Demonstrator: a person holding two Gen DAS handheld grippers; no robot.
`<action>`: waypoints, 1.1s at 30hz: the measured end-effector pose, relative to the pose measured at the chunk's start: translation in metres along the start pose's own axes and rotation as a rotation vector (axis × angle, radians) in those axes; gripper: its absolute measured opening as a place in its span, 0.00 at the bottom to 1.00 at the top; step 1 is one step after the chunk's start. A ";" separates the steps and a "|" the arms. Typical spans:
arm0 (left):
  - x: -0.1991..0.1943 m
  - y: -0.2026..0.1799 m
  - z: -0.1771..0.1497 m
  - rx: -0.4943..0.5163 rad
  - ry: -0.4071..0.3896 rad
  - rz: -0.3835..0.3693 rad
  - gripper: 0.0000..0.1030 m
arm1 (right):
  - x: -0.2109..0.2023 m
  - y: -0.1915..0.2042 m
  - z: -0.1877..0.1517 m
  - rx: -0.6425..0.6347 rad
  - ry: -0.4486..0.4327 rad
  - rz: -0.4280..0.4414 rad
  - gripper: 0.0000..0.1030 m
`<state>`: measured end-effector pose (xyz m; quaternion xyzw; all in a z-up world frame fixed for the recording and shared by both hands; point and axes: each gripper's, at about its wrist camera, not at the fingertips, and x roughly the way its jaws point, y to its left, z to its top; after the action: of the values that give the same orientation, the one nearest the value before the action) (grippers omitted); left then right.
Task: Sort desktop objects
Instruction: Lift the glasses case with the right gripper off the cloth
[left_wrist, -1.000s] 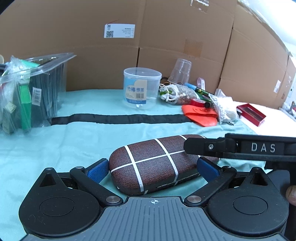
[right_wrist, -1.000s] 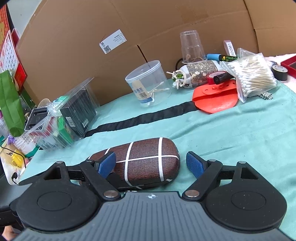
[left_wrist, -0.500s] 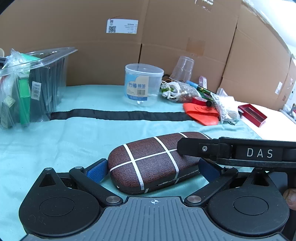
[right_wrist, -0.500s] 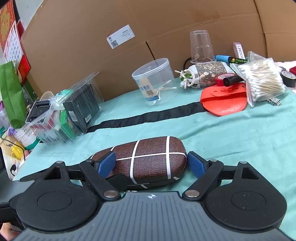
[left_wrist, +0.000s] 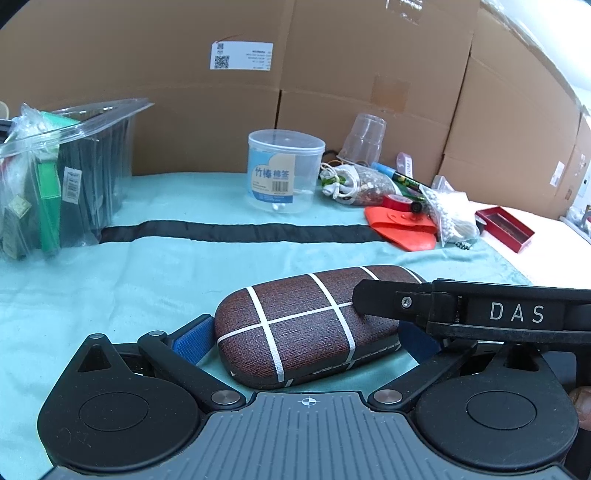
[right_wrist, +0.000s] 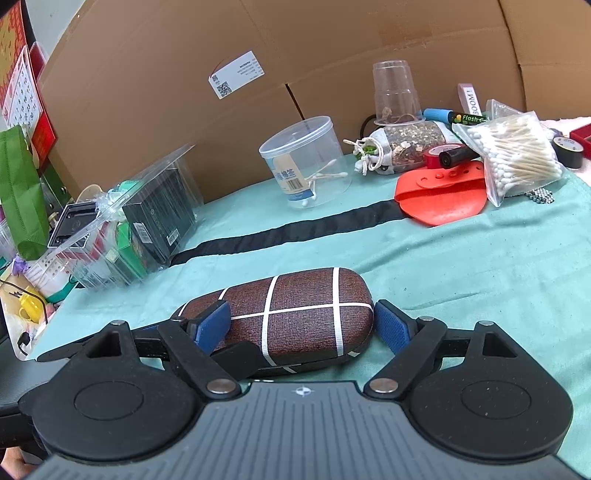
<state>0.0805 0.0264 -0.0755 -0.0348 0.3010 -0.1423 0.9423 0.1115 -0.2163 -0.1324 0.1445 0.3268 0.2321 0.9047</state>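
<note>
I have both tongs released around the glasses case (left_wrist: 310, 325), its long axis crosswise between left tongs (left_wrist: 306, 341) and right tongs (right_wrist: 301, 325).

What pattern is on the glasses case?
Dark brown weave crossed by thin white lines on the glasses case, clearest in the right wrist view.

Teal cloth (right_wrist: 480, 266) with a black stripe (right_wrist: 295, 232) covering the surface. Lying right on it: brown plaid glasses case (right_wrist: 295, 314) up front, clear cotton-swab tub (right_wrist: 303, 166), red silicone pad (right_wrist: 439, 199), bag of cotton swabs (right_wrist: 517, 155), clear bin of boxes (right_wrist: 140, 221) off left.
</note>
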 end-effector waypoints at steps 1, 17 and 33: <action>0.000 0.000 0.000 -0.001 -0.001 0.000 1.00 | 0.000 0.000 0.000 0.003 0.000 0.000 0.85; -0.004 -0.007 -0.003 0.011 -0.010 -0.017 1.00 | -0.011 0.000 -0.003 0.013 -0.017 -0.030 0.85; -0.012 -0.018 -0.003 0.090 -0.039 0.041 1.00 | -0.021 0.010 -0.004 -0.015 -0.029 -0.013 0.85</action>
<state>0.0648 0.0126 -0.0684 0.0109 0.2766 -0.1356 0.9513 0.0913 -0.2184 -0.1201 0.1389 0.3127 0.2265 0.9119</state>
